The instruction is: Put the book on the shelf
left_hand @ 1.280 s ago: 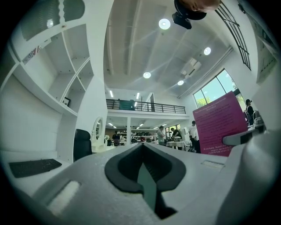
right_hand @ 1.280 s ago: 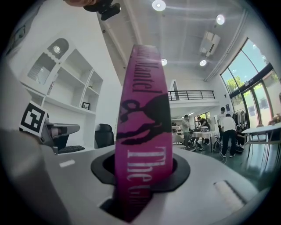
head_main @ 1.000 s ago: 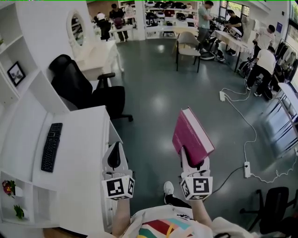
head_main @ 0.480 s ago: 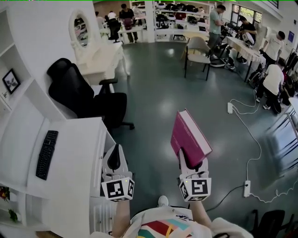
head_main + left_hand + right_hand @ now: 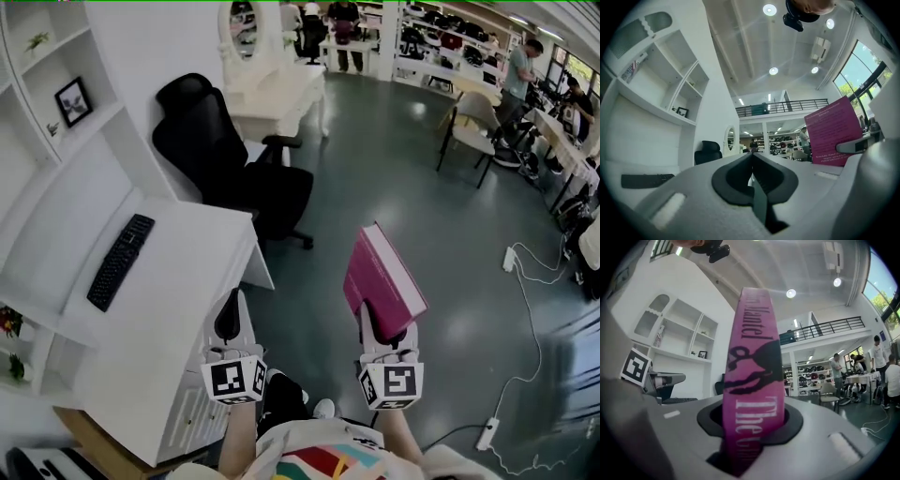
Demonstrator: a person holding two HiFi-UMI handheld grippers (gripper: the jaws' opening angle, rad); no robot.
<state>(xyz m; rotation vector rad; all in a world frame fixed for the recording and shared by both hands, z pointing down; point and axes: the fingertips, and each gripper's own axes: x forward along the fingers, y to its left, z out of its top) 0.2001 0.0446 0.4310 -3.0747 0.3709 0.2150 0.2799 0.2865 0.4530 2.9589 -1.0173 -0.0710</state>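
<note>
Head view looks steeply down on a glossy grey-green floor (image 5: pixel 375 169), with the person's 2 grippers at the near edge. The right gripper (image 5: pixel 384 326) clamps the lower end of a thick magenta hardcover book (image 5: pixel 382 279). The book stands tilted up and away over the floor, well apart from the white wall shelf unit (image 5: pixel 52 56) at the far left. The left gripper (image 5: pixel 233 298) hangs beside the near right corner of a white desk (image 5: pixel 178 300), its fingers pressed together with nothing between them. A flat black keyboard (image 5: pixel 120 261) lies on the desk's left part. A black high-backed office chair (image 5: pixel 220 155) stands beyond the desk, and a small black-framed picture (image 5: pixel 73 100) leans on one shelf board. Left gripper view shows the 2 dark pads meeting in a thin seam, empty. The book appears at the right, a pink cover with small print facing the camera, and the shelf unit rises at the left above the keyboard. Right gripper view shows the book's spine upright in the middle, with white and black lettering running along it. Both pads press on its covers, held apart by the book's thickness. The shelf unit is at the far left, behind the left gripper's marker cube (image 5: pixel 635 366).
</note>
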